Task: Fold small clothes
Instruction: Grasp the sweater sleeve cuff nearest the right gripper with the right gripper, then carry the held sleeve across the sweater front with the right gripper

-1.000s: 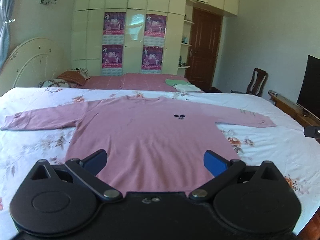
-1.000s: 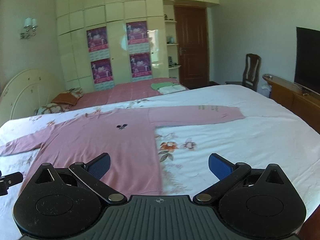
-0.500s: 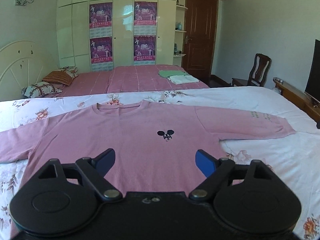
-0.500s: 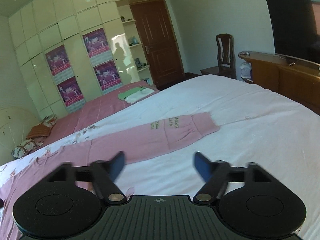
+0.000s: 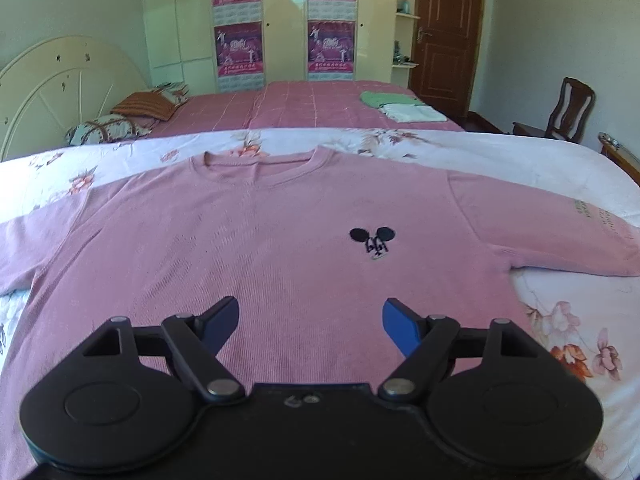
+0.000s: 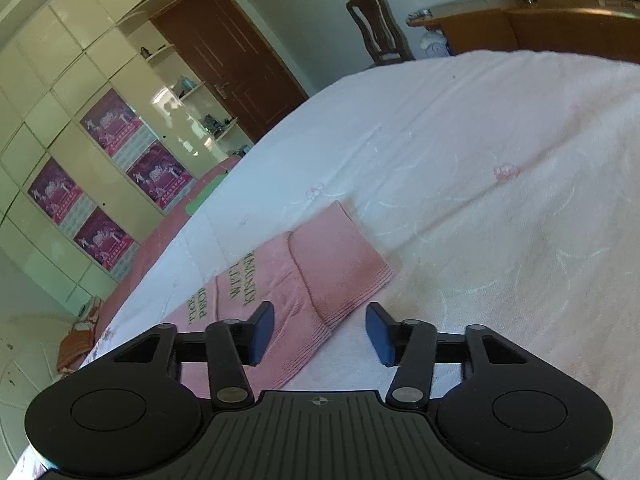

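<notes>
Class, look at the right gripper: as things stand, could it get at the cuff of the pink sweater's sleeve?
Probably yes. The cuff lies flat on the bedspread just ahead of the right gripper, whose jaws are closing with nothing blocking the approach.

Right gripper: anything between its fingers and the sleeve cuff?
Nothing. In the right wrist view the right gripper has its closing jaws straddling the sweater's sleeve cuff edge, over bare bedsheet. The pads are not yet pressing the cloth.

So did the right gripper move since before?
Yes. The right gripper has swung from the sweater's body out to its sleeve cuff, rolling so the door now looks tilted; its jaws are closing.
</notes>
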Action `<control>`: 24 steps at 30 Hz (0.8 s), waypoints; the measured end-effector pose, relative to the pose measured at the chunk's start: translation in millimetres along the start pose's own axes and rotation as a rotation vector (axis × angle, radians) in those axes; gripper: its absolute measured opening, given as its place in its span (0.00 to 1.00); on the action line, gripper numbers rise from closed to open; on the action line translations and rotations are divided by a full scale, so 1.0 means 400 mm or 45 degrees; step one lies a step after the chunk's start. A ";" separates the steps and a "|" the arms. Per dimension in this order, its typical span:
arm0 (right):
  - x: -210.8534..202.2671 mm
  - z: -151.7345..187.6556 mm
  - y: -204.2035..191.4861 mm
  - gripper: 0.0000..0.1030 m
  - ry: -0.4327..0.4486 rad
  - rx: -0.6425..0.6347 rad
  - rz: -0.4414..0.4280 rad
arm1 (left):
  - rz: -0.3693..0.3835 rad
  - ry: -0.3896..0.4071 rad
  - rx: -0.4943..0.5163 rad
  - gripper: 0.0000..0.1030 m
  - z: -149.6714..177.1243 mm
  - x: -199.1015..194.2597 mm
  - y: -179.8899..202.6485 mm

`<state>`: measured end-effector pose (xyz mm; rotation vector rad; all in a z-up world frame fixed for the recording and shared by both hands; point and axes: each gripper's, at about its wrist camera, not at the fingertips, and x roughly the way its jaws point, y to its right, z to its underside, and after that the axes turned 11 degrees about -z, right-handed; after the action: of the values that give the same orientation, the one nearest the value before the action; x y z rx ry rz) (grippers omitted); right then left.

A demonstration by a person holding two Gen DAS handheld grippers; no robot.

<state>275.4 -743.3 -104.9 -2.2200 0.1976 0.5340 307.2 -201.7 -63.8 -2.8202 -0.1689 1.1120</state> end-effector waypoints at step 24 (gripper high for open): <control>-0.137 -0.017 -0.010 0.05 0.007 -0.112 0.036 | -0.132 -0.049 -0.088 0.92 -0.024 0.059 -0.188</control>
<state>229.5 -747.9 -73.9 -2.3070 0.2124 0.5616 326.2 -124.5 -62.2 -2.8135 -0.3596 1.1603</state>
